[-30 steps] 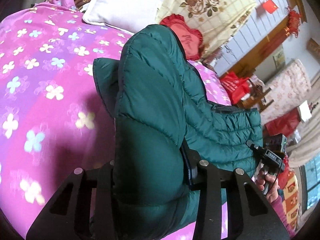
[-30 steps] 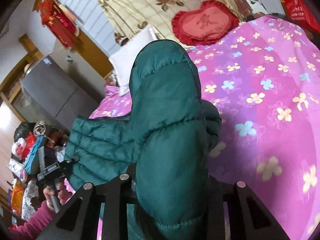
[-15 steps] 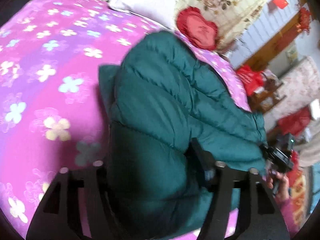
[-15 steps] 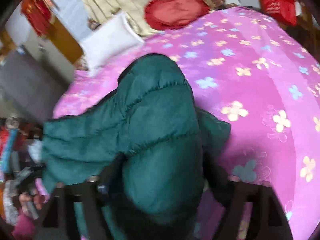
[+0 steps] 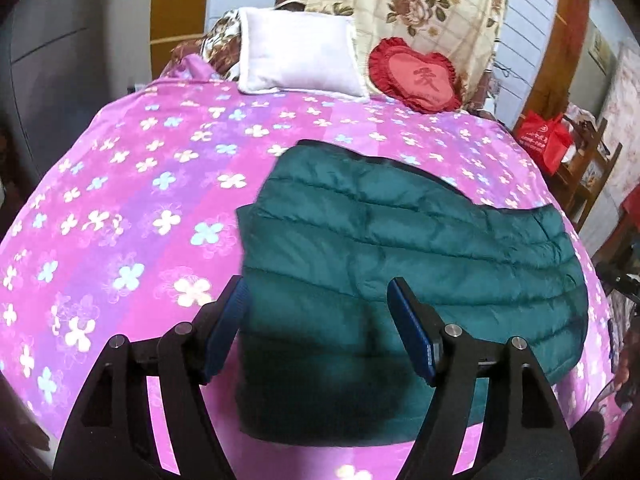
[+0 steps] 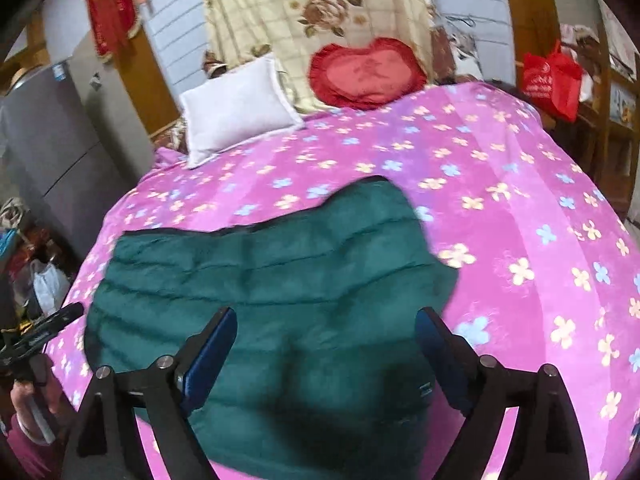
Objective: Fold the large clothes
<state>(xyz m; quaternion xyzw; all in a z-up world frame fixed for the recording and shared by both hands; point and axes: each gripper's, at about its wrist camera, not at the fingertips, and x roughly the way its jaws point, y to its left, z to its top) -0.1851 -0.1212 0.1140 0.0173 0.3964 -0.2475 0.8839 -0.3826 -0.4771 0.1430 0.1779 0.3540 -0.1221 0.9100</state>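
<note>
A dark green quilted puffer jacket (image 5: 400,264) lies folded flat on the pink flowered bedspread (image 5: 120,208). It also shows in the right wrist view (image 6: 260,288) on the bedspread (image 6: 520,220). My left gripper (image 5: 318,320) is open and empty, raised over the jacket's near left part. My right gripper (image 6: 326,344) is open and empty, raised over the jacket's near right part. The tip of the left gripper shows at the left edge of the right wrist view (image 6: 40,332), in the person's hand.
A white pillow (image 5: 298,56) and a red heart cushion (image 5: 416,76) lean at the head of the bed before a floral quilt (image 5: 404,4). A red bag (image 5: 544,140) and wooden furniture stand at the right. A grey cabinet (image 6: 44,140) stands at the left.
Both grippers were shut on the raised jacket. They lowered it onto the bed, opened and let go, and now sit back above it.
</note>
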